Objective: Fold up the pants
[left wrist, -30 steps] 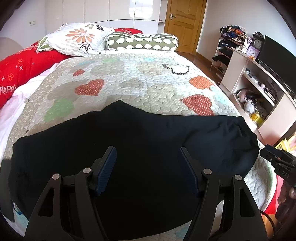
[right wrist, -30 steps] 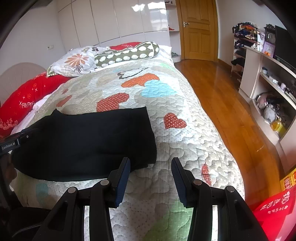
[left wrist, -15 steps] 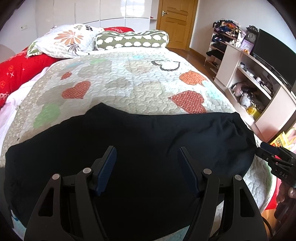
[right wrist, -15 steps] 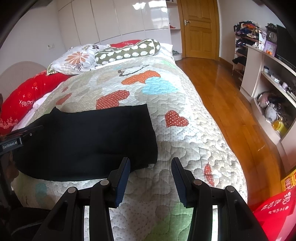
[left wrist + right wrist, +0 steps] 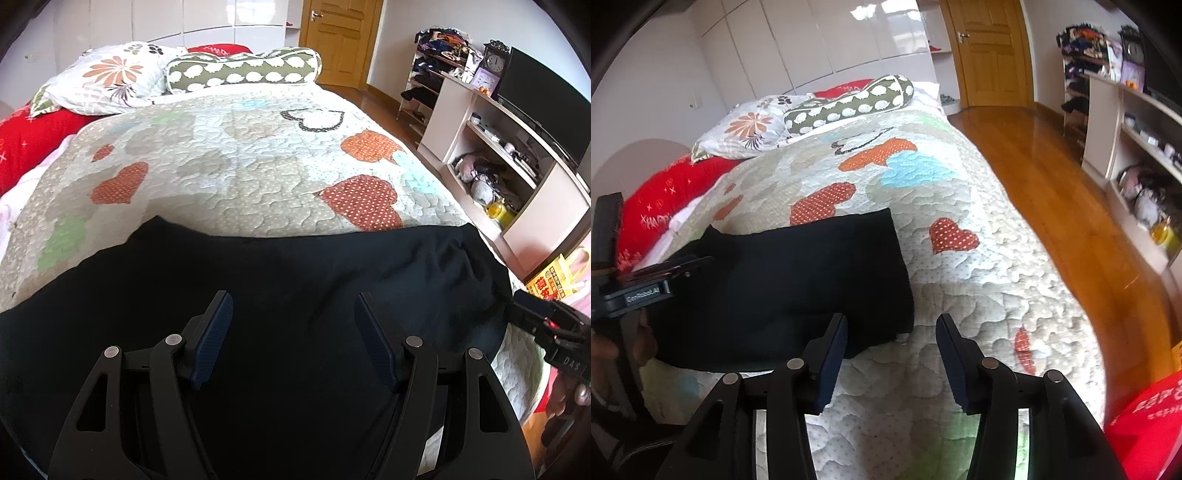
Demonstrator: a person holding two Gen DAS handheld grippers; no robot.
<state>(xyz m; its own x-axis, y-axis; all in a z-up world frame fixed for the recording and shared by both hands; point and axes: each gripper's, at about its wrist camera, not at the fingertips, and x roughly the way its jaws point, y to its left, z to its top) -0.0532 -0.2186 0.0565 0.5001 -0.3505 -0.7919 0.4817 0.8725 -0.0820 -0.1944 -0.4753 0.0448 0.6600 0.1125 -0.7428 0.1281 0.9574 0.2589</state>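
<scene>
Left gripper (image 5: 293,334) spread wide, empty, seemingly just above the pants (image 5: 314,295). Right gripper (image 5: 892,354) opening, empty, pants' corner just left of it.

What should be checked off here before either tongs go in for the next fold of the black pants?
1. Pants lie flat on the quilt: ok, spread across the bed's near end, only slight wrinkles at the end near the right tongs.
2. Left tongs empty: ok, jaws apart above the cloth, nothing pinched.
3. Right tongs empty: ok, jaws opening, with only quilt showing between them.
4. Right tongs lined up with an edge: ok, the pants' near corner sits just beside the left finger.
5. Left tongs over an edge: not ok, they hover above mid-cloth.
6. Layers aligned underneath: cannot tell.
</scene>
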